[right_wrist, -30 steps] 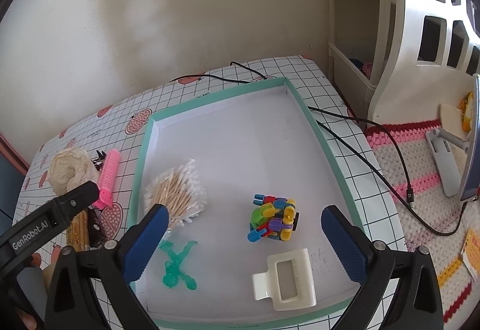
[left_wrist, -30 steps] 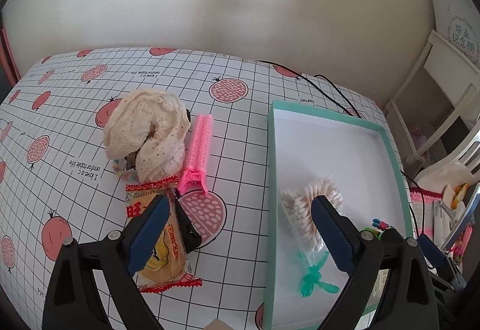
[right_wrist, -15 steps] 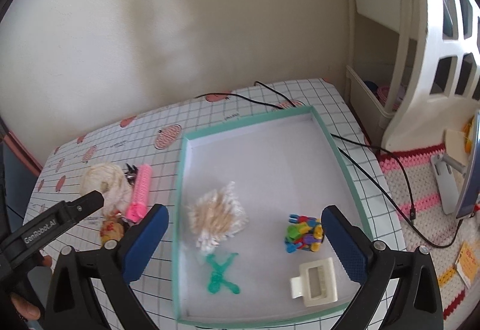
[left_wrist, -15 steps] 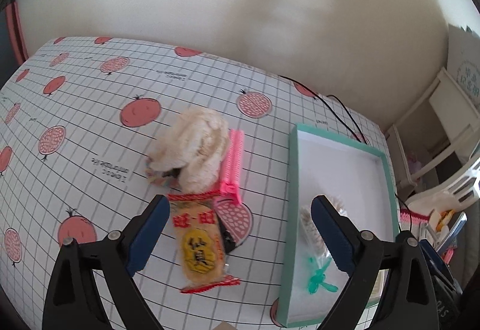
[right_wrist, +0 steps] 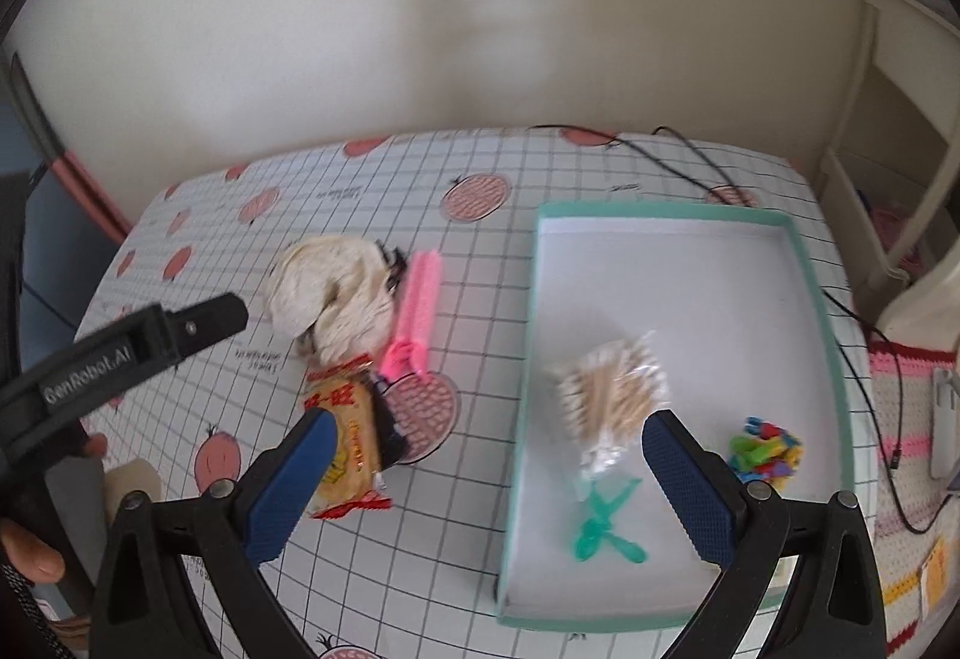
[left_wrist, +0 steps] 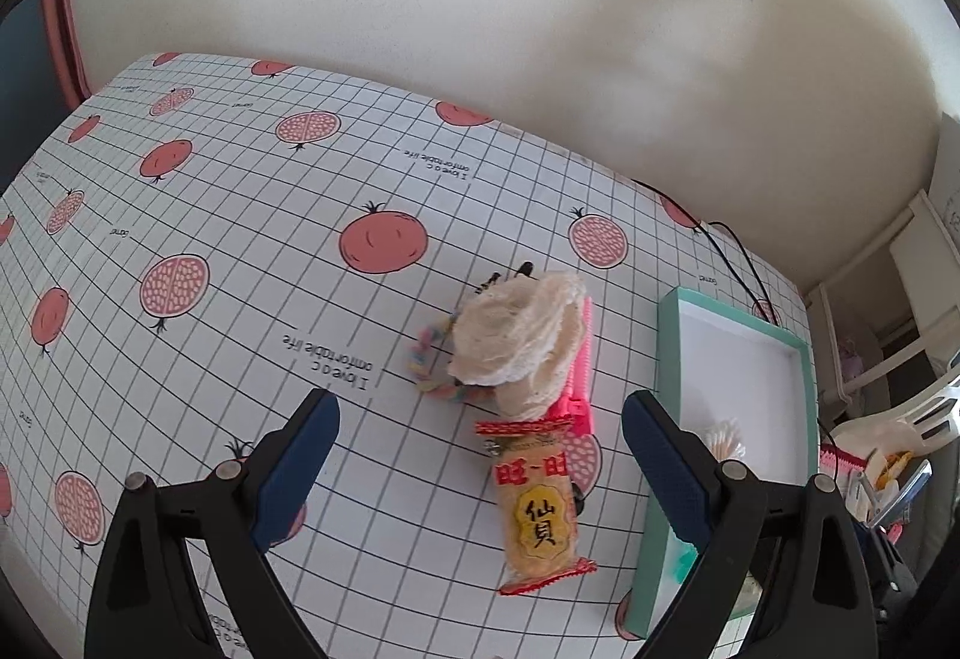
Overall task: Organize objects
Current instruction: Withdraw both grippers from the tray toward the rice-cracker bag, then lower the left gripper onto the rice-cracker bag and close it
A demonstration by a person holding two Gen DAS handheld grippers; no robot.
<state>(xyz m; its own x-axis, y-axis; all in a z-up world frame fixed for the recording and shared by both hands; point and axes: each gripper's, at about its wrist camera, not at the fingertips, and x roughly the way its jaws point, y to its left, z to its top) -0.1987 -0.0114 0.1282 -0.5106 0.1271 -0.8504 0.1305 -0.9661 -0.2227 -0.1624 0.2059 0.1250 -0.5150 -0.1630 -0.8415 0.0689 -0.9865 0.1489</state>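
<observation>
- The teal-rimmed tray (right_wrist: 822, 311) sits toward the table's right edge. Nearest its front wall lies a green plastic figure (right_wrist: 603, 524), then a clear bag of cotton swabs (right_wrist: 612, 395), with a bright block toy (right_wrist: 765, 455) toward the tray's right wall.
- The right gripper (right_wrist: 489, 485) hangs above the tray's front left corner, jaws spread wide, holding nothing.
- The left gripper (left_wrist: 480, 464) hovers over the table's front, jaws likewise wide apart and empty; a hand (right_wrist: 27, 545) grips its handle.
- On the tablecloth (left_wrist: 240, 251) left of the tray: a snack packet (left_wrist: 537, 509) nearest, then a pink hair roller (left_wrist: 579, 368) touching a cream lace cloth (left_wrist: 522, 341), a pastel bracelet (left_wrist: 429, 359) beside it.
</observation>
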